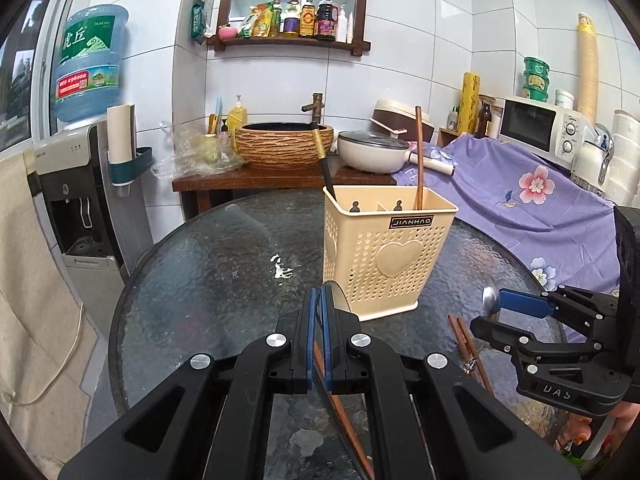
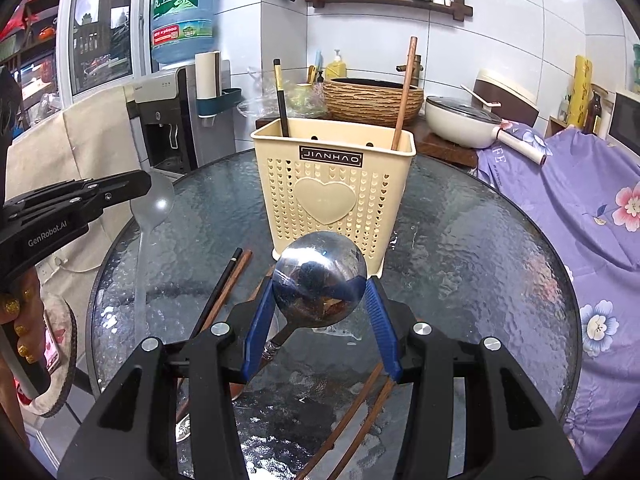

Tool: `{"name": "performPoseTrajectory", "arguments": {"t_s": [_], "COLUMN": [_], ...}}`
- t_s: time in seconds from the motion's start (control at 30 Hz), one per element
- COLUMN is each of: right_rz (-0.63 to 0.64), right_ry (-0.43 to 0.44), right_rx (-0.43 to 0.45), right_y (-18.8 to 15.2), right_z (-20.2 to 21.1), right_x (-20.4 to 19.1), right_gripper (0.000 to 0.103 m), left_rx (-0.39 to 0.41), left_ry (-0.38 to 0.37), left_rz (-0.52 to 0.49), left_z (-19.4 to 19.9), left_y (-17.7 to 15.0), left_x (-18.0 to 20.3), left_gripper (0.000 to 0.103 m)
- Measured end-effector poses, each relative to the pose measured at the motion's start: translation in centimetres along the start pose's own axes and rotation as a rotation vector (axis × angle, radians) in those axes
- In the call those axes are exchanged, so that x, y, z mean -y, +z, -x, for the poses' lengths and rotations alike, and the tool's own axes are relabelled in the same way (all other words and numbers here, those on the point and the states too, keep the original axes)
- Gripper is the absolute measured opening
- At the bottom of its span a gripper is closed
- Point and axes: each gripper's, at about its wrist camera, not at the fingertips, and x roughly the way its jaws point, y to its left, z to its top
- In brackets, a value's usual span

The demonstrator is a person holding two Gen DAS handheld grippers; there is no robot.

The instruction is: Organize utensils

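Right view only: steel spoon (image 2: 319, 278) gripped by right gripper (image 2: 320, 312) | left gripper (image 1: 319, 340) grips clear spoon (image 1: 334, 300) | holder (image 1: 386, 248): 2 chopsticks

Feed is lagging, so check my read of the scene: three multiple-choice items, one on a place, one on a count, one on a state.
1. Where is the metal spoon?
A. in the holder
B. on the shelf
C. between the right gripper fingers

2. How many chopsticks stand in the cream holder?
A. none
B. two
C. five

3. The left gripper is:
A. shut on the clear spoon
B. wide open
C. out of view

Key: C, fingers clasp its bowl; B, black chopstick and brown chopstick; A, fingers pinch it.
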Motion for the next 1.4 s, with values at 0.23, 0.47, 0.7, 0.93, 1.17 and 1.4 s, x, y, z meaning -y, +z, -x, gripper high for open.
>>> {"name": "performPoseTrajectory", "arguments": {"t_s": [0.23,0.47,0.7,0.93,1.17,1.4], "right_rz": [0.003,0.018,0.039,0.063,0.077,0.048], "right_ry": [0.002,0.006,-0.004,-0.011,-0.022,-0.035], "right_rx": [0.005,0.026,0.050,0.075,0.094,0.109], "right_y": [0.1,0.9,2.2,4.2,7.2,11.6], "right_z": [0.1,0.8,1.6,2.6,3.3,3.5], "right_x": [-0.1,-0.2,0.0,0.1,0.8,2.4], "right_gripper": [0.047,0.047,0.047,0.047,0.047,0.047], "left_rx": [0.009,0.044,0.091,0.145,0.201,0.209], "left_ry": [-0.004,-0.009,-0.010,0.013,0.043,0.053], "left_rz": [-0.001,-0.008,-0.022,-0.038,-0.033,0.004], "left_z": [0.2,0.9,1.6,1.9,1.7,0.0], "left_y": [0.2,0.9,1.8,3.4,6.3,10.8], "left_x": [0.0,0.3,0.8,1.0,1.0,0.3], "left_gripper": [0.003,0.003,0.003,0.003,0.003,0.003]}}
